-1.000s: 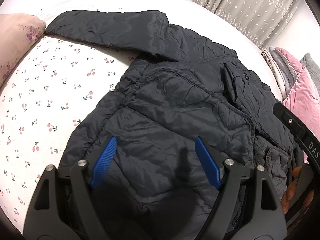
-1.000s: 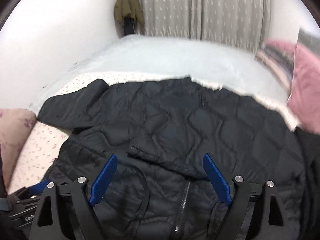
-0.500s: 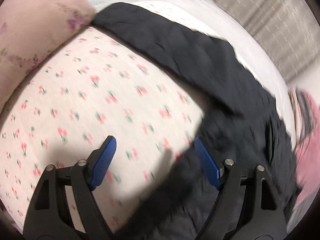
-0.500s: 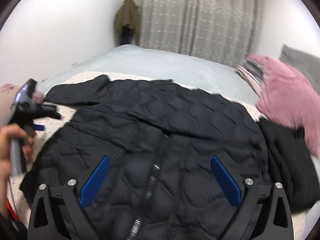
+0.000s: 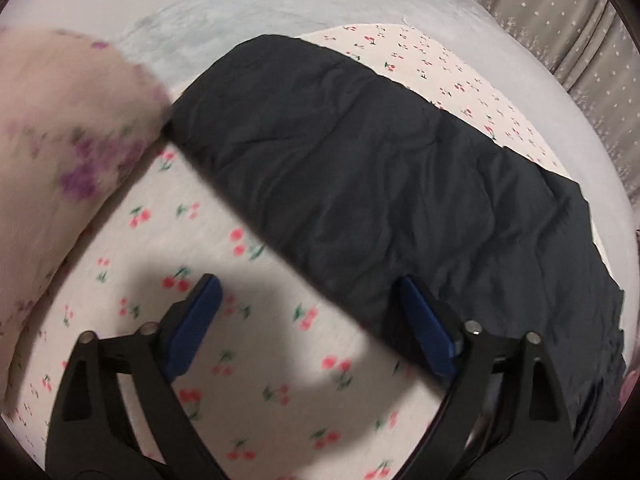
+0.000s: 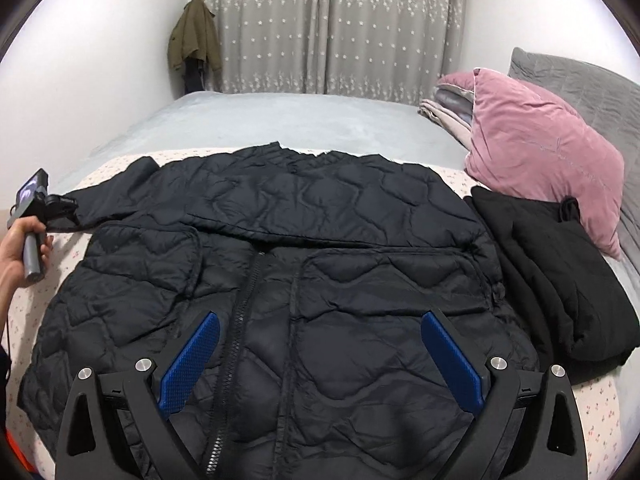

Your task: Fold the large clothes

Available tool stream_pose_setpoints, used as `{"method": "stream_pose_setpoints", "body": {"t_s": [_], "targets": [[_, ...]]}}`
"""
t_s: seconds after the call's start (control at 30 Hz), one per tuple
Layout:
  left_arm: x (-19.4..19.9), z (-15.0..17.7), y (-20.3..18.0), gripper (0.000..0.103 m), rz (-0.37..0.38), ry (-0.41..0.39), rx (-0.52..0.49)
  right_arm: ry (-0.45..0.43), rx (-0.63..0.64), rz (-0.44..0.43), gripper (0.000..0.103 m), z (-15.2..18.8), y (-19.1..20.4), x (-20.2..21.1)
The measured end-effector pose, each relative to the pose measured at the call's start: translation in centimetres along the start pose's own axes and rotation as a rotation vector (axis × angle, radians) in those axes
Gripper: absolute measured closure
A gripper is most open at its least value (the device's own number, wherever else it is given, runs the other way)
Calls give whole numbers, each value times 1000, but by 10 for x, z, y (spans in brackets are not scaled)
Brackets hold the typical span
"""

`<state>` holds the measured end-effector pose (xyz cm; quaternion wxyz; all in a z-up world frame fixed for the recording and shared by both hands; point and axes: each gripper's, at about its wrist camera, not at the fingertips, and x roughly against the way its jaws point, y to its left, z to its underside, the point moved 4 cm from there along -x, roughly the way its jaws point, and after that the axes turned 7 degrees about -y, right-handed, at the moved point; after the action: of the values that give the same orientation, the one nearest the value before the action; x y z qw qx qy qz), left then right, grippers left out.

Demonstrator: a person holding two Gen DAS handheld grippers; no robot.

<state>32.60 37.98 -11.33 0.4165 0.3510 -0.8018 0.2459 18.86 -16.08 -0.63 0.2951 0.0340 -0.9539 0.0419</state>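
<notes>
A large black quilted jacket (image 6: 304,264) lies spread front-up on the bed, zipper down its middle. Its left sleeve (image 5: 360,168) stretches out across the cherry-print sheet (image 5: 260,360). My left gripper (image 5: 316,328) is open and empty, low over the sheet, its right finger at the sleeve's near edge. It also shows in the right wrist view (image 6: 60,216), at the sleeve's end, held by a hand. My right gripper (image 6: 320,360) is open and empty, above the jacket's lower front.
A pink floral pillow (image 5: 60,152) lies left of the sleeve. A folded black garment (image 6: 560,280) and a pink velvet pillow (image 6: 540,160) lie right of the jacket. A grey blanket (image 6: 300,120) covers the far bed. Curtains and a hung olive coat (image 6: 194,40) stand behind.
My left gripper has swung left from over the jacket body to the outstretched sleeve and come close to it. My right gripper has pulled back, showing the whole jacket.
</notes>
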Motion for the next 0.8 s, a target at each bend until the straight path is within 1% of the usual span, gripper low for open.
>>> {"method": "stream_pose_setpoints", "body": {"t_s": [0.17, 0.2, 0.23, 0.27, 0.3, 0.33, 0.37, 0.4, 0.47, 0.53, 0.6, 0.67, 0.73, 0.8], "targets": [[-4, -2, -21, 9, -30, -48, -51, 14, -10, -3, 2, 1, -3, -1], [-3, -1, -23, 11, -29, -60, -51, 13, -11, -4, 2, 1, -3, -1], [-5, -3, -28, 24, -18, -70, -53, 11, -11, -3, 2, 1, -4, 0], [-2, -4, -30, 48, -13, -84, -59, 10, -11, 0, 2, 0, -5, 0], [2, -4, -32, 64, -5, -96, -65, 11, -14, 2, 2, 0, -6, 0], [3, -4, -33, 86, 0, -96, -64, 15, -18, -1, 2, 0, -7, 0], [7, -5, -33, 93, 27, -84, -52, 21, -25, -10, 2, 0, -7, 0], [10, -6, -32, 94, 54, -73, -29, 31, -41, -30, 2, 0, -9, 0], [19, -10, -29, 96, 87, -81, 6, 57, -85, -78, 2, 0, -12, -1], [35, -15, -29, 96, 116, -117, 17, 96, -160, -163, 2, 1, -16, -3], [63, -19, -31, 97, 166, -167, 32, 133, -206, -206, 2, 3, -21, -7], [87, -22, -42, 97, 214, -207, 42, 158, -218, -198, 2, 5, -24, -11], [116, -20, -55, 97, 261, -259, 30, 169, -223, -185, 2, 7, -28, -14], [154, -12, -80, 97, 330, -317, -12, 175, -231, -186, 2, 7, -31, -15]]}}
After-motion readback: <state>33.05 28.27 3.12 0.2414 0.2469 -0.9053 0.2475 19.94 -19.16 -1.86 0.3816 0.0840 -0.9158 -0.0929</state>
